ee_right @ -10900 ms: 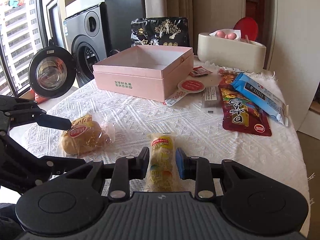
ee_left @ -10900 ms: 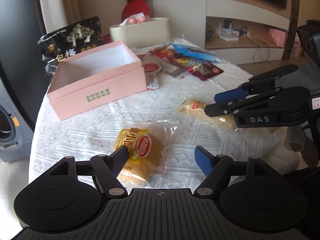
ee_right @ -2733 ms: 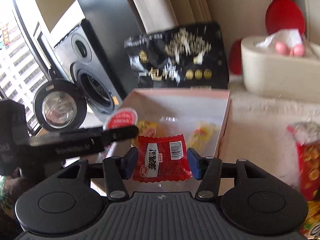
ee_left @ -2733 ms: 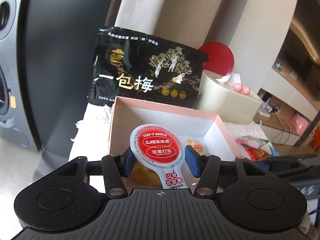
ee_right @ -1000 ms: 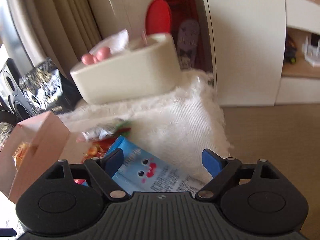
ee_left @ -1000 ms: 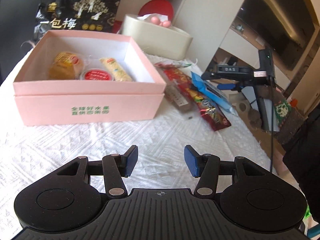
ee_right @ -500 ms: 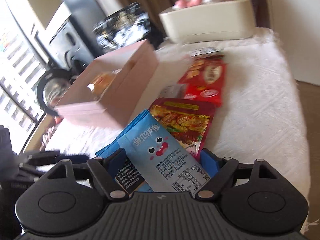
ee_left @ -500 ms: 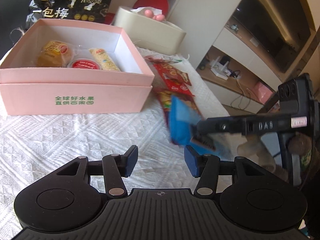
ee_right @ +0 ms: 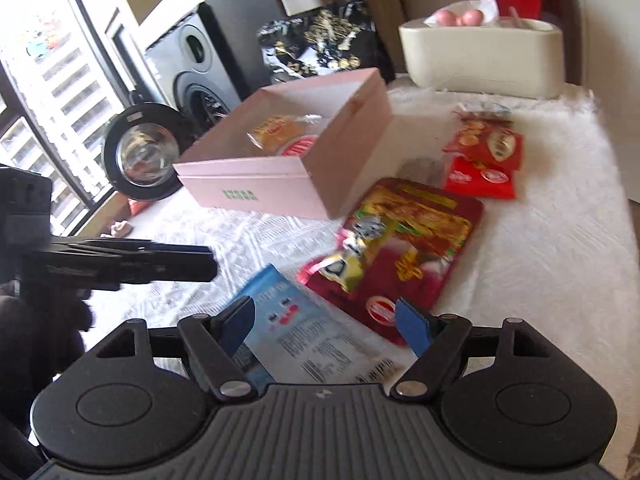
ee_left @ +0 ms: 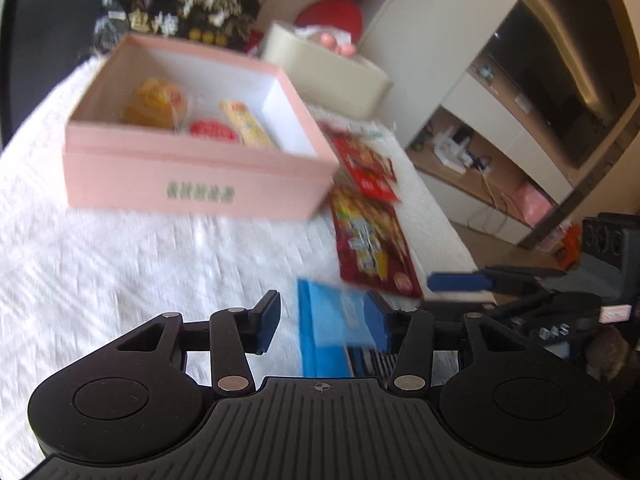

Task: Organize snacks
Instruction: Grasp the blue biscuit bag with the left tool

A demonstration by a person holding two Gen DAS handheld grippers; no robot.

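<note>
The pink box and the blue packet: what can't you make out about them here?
- Pink box, left view: green lettering blurred.
- Box contents, right view: near wall hides part.
- Blue packet, both views: lower end behind gripper bodies; whether the right gripper grips it is unclear.

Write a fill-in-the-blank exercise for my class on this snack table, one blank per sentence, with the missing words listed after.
1. The open box holding three snacks is ____ in colour.
2. The packet between the right gripper fingers is ____.
3. The black snack bag stands ____ the box.
4. The large red packet lies ____ the box, on the tablecloth.

Missing words: pink; blue; behind; outside
</note>
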